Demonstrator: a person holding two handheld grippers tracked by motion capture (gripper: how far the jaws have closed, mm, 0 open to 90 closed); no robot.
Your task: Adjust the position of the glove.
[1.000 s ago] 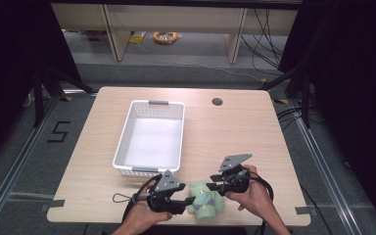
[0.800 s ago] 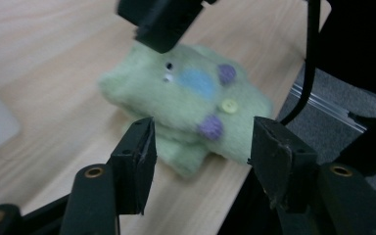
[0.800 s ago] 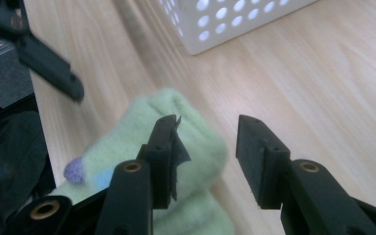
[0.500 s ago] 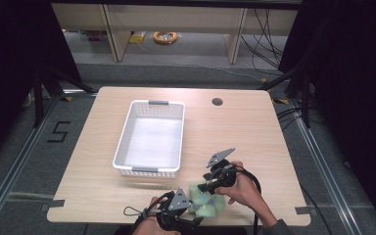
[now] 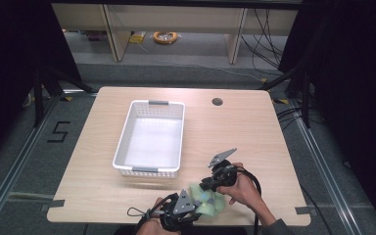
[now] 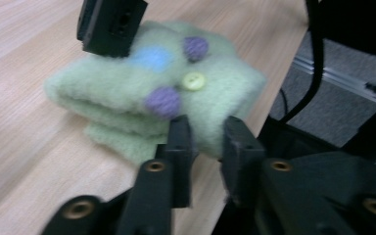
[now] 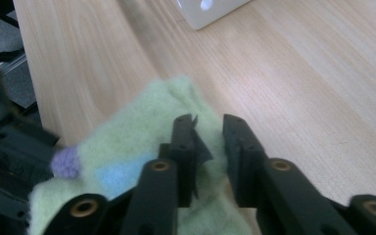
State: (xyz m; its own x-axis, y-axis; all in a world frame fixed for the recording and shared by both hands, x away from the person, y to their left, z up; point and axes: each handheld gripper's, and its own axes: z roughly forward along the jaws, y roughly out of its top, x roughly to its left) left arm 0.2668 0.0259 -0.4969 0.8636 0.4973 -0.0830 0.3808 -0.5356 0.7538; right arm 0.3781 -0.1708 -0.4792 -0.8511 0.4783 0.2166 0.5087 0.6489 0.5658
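From above: my two hands work at the near edge of the worktop [image 5: 254, 127], right of its middle, over a folded pale green felt cloth [image 5: 208, 202] lying flat on the wood. My left tongs [image 5: 192, 213] meet the cloth from the near side; my right tongs [image 5: 206, 185] come down on its far side, their grey plate tilted up. A white slotted basket [image 5: 123, 147] stands well apart toward the left, and a dark round hole [image 5: 217, 102] marks the worktop near its far edge.

Left gripper view: the felt cloth [image 6: 127, 103], sewn with purple pom-poms, a blue patch and a yellow-green button, sits at the worktop's edge. My left tongs [image 6: 206, 142] are nearly closed, a narrow gap between the jaws, their tips at the cloth's near fold; I cannot tell whether they pinch it. My right tongs' black jaw [image 6: 110, 24] presses on the cloth's far part.

Right gripper view: my right tongs [image 7: 209, 134] stand slightly open over the green cloth [image 7: 142, 142], tips on its surface, gripping nothing I can make out. A corner of the white basket [image 7: 210, 10] shows beyond.
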